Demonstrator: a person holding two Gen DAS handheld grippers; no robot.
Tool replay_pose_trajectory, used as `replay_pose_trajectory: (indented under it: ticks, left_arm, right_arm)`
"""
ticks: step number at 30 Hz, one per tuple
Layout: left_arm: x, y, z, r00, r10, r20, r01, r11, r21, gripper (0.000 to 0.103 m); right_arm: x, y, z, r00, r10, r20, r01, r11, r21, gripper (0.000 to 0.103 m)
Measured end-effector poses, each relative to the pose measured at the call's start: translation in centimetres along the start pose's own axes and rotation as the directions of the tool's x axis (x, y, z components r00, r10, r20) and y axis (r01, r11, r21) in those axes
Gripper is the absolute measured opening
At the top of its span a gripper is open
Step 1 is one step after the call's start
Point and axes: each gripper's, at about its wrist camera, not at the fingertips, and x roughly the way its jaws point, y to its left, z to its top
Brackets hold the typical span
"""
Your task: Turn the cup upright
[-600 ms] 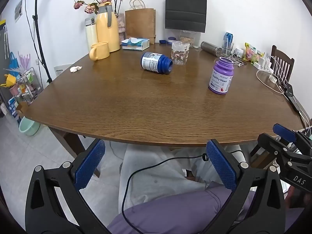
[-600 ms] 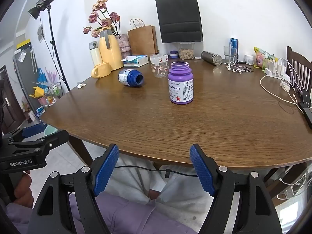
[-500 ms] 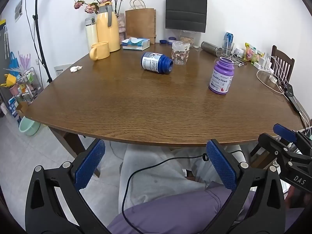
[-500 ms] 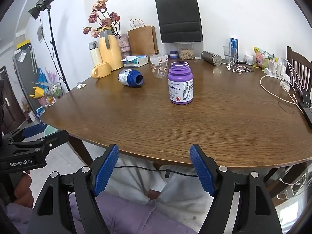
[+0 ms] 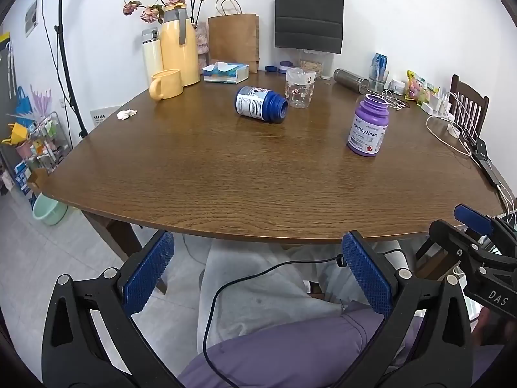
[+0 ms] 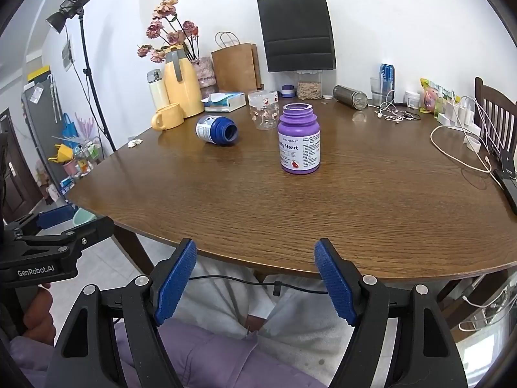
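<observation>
Grippers wait below the near edge of a brown wooden table [image 5: 226,174], both spread wide with nothing between their blue pads. Left gripper [image 5: 258,274] hangs over the lap of a seated person in pale trousers [image 5: 258,294] and a purple garment [image 5: 290,352], a black cable [image 5: 245,278] looping across the gap. Right gripper [image 6: 255,281] sits at the same low level, its fingers just short of the table's rim.

On the table, the task's container, a blue bottle [image 5: 260,105] with a white label, lies on its side, its open mouth turned toward the near right. It rests well back from the near edge, left of centre, just beside a clear patterned glass [image 5: 300,87] that stands upright behind and to its right. A purple bottle [image 5: 368,126] labelled "Healthy Heart" stands upright and uncapped, nearer the near edge than the blue one and well apart from it to the right; from the right wrist camera it is the closest item on the table [image 6: 299,139].

Along the table's far side stand a yellow mug [image 5: 165,84], a yellow thermos jug [image 5: 179,45], a tissue box [image 5: 226,72], a brown paper bag [image 5: 233,40] and a black bag [image 5: 308,11]. White cables [image 5: 452,135] trail across the table's right end, beside a wooden chair [image 5: 468,106].
</observation>
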Motion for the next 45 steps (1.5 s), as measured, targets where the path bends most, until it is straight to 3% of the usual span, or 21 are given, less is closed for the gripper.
replay_pose_trajectory:
  ticks: [45]
  left_arm:
    - [0.60,0.00,-0.95,1.000,0.006,-0.015,-0.006,1.000,0.009,0.103]
  right_arm:
    - [0.39,0.00,-0.37,1.000,0.001,-0.006,-0.001,1.000,0.002,0.080]
